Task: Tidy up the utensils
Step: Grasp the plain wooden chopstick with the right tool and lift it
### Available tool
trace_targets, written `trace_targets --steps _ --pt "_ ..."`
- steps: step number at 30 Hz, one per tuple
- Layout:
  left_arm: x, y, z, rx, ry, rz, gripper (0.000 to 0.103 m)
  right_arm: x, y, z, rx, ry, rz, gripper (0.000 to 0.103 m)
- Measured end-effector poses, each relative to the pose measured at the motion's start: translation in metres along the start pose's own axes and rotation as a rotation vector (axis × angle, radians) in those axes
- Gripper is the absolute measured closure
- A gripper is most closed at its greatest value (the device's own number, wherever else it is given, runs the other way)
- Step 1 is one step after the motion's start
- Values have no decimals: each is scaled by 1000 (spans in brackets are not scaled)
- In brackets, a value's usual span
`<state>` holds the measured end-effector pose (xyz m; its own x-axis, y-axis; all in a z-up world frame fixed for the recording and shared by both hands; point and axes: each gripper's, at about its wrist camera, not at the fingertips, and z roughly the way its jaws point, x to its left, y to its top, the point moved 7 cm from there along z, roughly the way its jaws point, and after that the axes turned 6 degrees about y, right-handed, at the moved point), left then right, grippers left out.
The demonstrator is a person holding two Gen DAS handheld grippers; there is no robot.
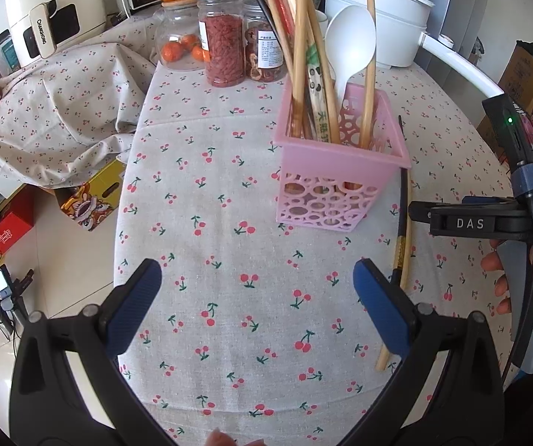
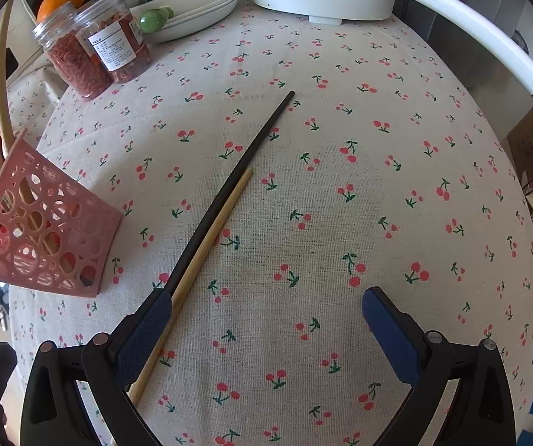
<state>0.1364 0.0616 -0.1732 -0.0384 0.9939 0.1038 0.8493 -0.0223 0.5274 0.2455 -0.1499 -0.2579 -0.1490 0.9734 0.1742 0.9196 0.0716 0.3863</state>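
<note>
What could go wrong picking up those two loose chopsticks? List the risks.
1. The black chopstick and bamboo chopstick lie touching; the open right gripper may pinch both or roll one away.
2. The pink holder is crowded with tall chopsticks; inserting another could tip it.

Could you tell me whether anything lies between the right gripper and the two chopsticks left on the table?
Nothing visible does. The black chopstick and the wooden chopstick lie side by side on bare cloth, running under the open right gripper's left finger. The pink holder stands clear to their left.
</note>
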Motion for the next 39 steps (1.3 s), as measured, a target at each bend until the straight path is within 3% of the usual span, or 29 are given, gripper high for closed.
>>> trace_targets --steps 9,18,25,33,36,39 --pt "2 -3 1 5 1 3 1 10 5 8 -16 -25 8 0" --pt "-3 -2 1 4 -5 11 1 16 -12 2 17 -21 -18 0" --pt "-2 -3 0 2 -6 13 1 11 -18 -6 36 -76 -19 0" --pt "-2 -4 -2 -1 -9 16 1 31 -26 -1 72 -15 -21 0" --pt "-2 -4 -2 1 -11 18 1 20 -31 1 102 -82 -43 0" --pt "-5 -3 -2 -7 -14 27 1 16 -36 -2 103 -70 -73 0"
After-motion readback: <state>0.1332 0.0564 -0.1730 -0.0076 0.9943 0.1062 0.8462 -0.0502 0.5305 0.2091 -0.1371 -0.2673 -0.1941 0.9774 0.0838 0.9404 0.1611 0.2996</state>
